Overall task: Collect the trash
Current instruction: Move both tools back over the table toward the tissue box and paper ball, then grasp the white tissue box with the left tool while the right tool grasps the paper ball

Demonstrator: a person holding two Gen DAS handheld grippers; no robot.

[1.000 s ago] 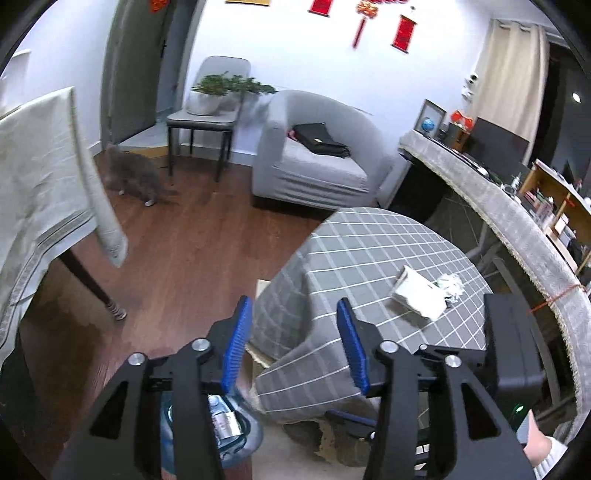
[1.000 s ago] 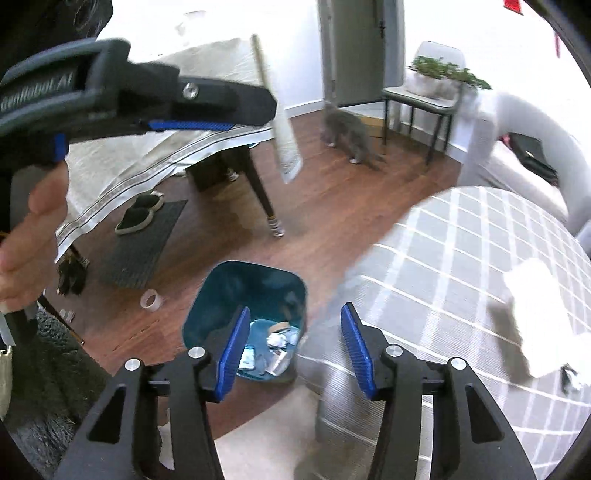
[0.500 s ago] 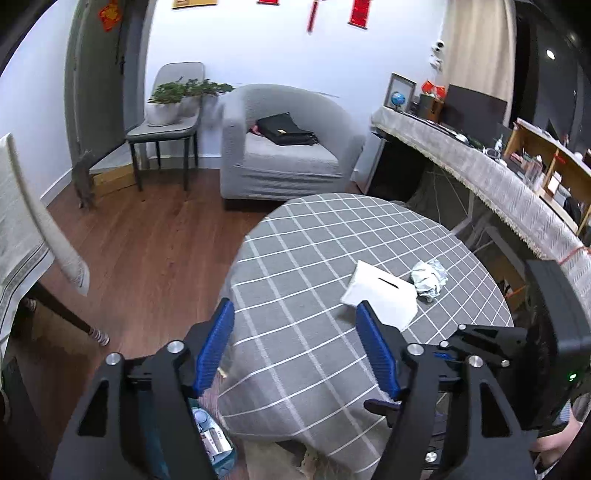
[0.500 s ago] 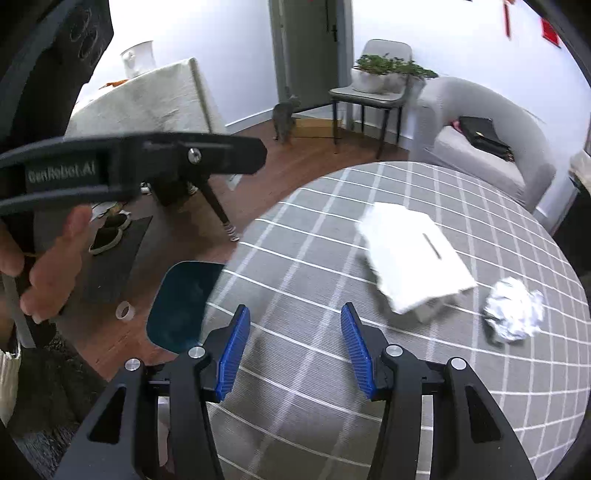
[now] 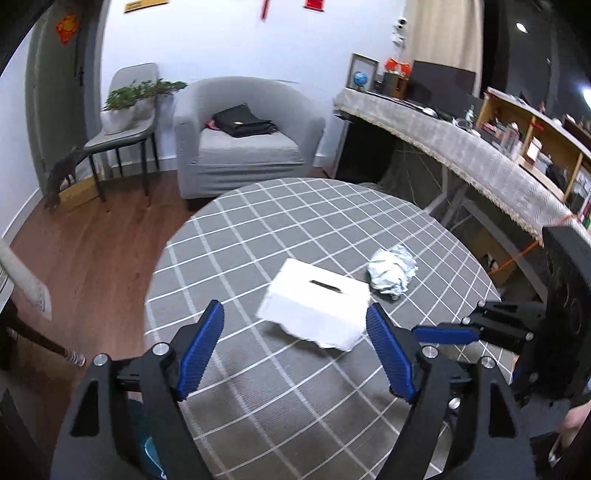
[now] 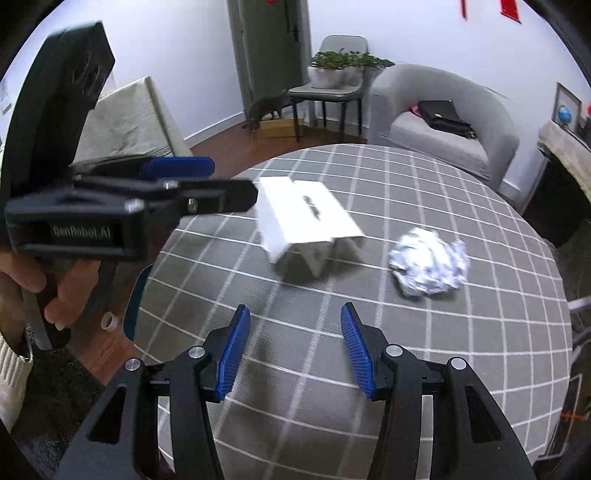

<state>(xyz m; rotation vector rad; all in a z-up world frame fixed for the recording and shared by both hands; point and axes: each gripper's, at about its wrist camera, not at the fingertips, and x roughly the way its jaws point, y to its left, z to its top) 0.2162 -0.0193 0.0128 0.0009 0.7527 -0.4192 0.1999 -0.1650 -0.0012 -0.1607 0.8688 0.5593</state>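
Two pieces of trash lie on our bench (image 5: pixel 240 236): a white paper box (image 5: pixel 314 306) before the left hand-held gripper (image 5: pixel 295 350), whose jaws have just been opening wide and hold nothing, and a crumpled foil ball (image 6: pixel 430 260) beyond the right hand-held gripper (image 6: pixel 295 347), narrower, empty.

Round table (image 5: pixel 258 387) is wearing a grey cloth with a white grid pattern. Box (image 5: pixel 317 302) is showing white with a dark slot; crumpled ball (image 5: pixel 391 271) is showing silvery white. Both grippers, left gripper (image 5: pixel 295 354) and right gripper (image 6: pixel 291 350), are showing black frames with blue ribbed pads. Armchair (image 5: pixel 243 136) is showing light grey, bag (image 5: pixel 243 120) on it black. Floor (image 5: pixel 92 258) is showing reddish-brown wood. Wall decorations (image 5: pixel 314 3) are showing red.
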